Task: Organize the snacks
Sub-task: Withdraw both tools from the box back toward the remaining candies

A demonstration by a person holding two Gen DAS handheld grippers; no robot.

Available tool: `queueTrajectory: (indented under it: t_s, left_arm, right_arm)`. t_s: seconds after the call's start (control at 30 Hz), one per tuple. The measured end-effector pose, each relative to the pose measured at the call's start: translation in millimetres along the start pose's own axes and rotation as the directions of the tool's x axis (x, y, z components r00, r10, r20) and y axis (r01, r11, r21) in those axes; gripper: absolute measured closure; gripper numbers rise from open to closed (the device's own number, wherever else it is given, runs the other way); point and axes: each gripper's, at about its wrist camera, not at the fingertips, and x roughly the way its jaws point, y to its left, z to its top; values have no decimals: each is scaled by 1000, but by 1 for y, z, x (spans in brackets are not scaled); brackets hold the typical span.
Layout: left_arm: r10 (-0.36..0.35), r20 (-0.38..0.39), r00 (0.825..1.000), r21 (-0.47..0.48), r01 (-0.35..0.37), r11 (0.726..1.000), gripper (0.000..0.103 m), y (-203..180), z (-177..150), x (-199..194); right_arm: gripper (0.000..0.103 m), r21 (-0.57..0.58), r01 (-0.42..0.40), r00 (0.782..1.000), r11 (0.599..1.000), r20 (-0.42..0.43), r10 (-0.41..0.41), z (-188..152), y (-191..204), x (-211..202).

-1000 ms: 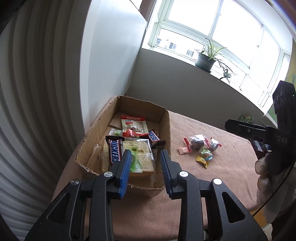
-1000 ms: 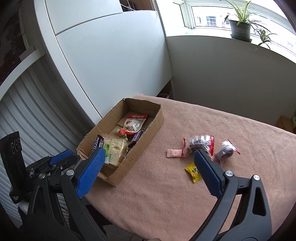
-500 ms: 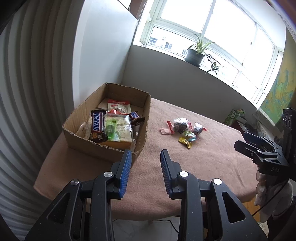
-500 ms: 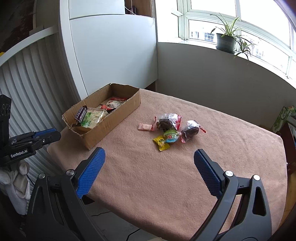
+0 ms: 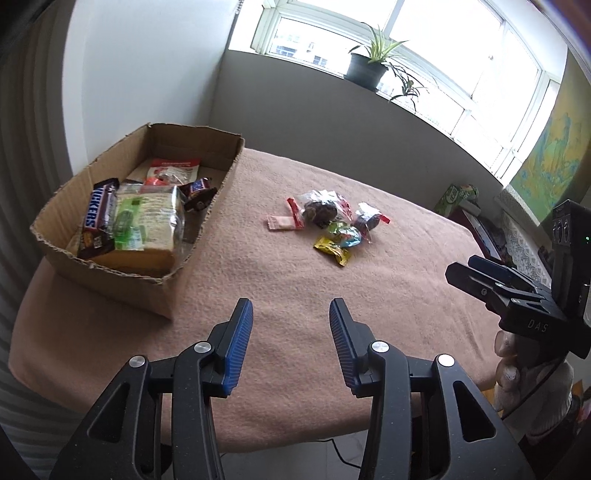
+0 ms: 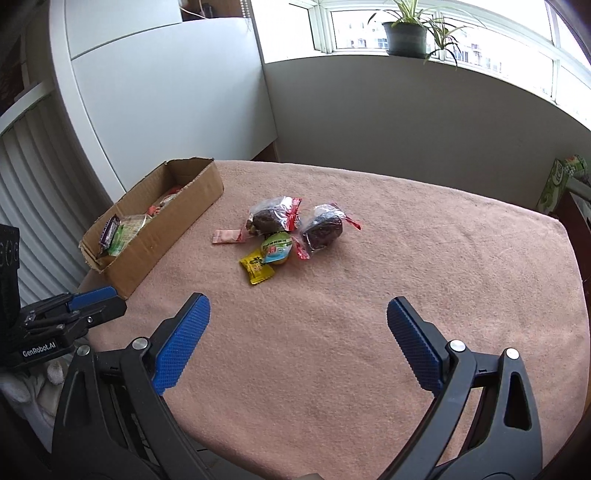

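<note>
A cardboard box (image 5: 221, 184) (image 6: 173, 221) at the table's left holds a Snickers bar (image 5: 98, 210), a cracker pack (image 5: 147, 221) and other wrappers. Loose snacks lie mid-table: two clear bags of dark cakes (image 6: 271, 218) (image 6: 325, 229), a pink sachet (image 6: 227, 236), a green-lidded cup (image 6: 277, 247) and a yellow packet (image 6: 256, 271). My left gripper (image 5: 290, 347) hangs over the near table edge, its jaws opening with nothing between them. My right gripper (image 6: 299, 343) is wide open and empty, short of the snack pile.
The table wears a pink cloth (image 6: 406, 258). White cabinet doors (image 6: 166, 92) stand behind the box. A potted plant (image 6: 404, 35) sits on the window sill. A green carton (image 6: 561, 181) stands past the table's right end.
Both grippers pulled back from the box toward the near table edge, so the whole table shows. The left gripper's jaws have spread wider. The right gripper stays wide open.
</note>
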Motion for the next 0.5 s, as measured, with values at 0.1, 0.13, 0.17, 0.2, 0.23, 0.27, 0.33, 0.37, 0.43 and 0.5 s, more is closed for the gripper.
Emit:
queueTrajectory:
  t_s: [0.1,0.13,0.17,0.2,0.23,0.27,0.33,0.37,0.43,0.5]
  left_arm:
    - [-6,-24,1000,16,7,1000,61,-8,4,15]
    - [-5,-30,1000,27,6,1000,61,-10,7,20]
    - [-1,-34,999,38,3,999,61,-12,10,25]
    - [4,-34,999,50,-2,999,61,-14,15,29]
    - [8,-35,999,66,-6,998,61,-15,20,33]
    - [17,-37,999,83,-14,996,61,-16,25,38]
    - [30,-39,999,119,-25,993,61,-18,38,47]
    - [30,-40,999,131,-25,991,61,-19,44,51]
    - [21,-47,999,141,-14,990,61,-18,58,59]
    - [-1,-60,998,139,9,990,61,-18,71,68]
  right_arm:
    - [5,53,-19,1000,998,-20,20,9,-19,13]
    - [5,69,-23,999,997,-21,25,12,-24,18]
    - [5,86,-27,999,996,-25,30,15,-29,23]
    - [5,103,-34,999,994,-31,38,19,-34,28]
    - [5,121,-43,998,992,-37,48,22,-38,34]
    - [5,141,-54,997,989,-39,60,26,-42,38]
    - [5,186,-79,995,979,-46,89,32,-51,49]
    - [5,210,-90,993,974,-50,103,35,-56,53]
    - [6,260,-107,990,960,-57,126,39,-64,62]
    - [9,302,-125,986,945,-66,152,45,-70,72]
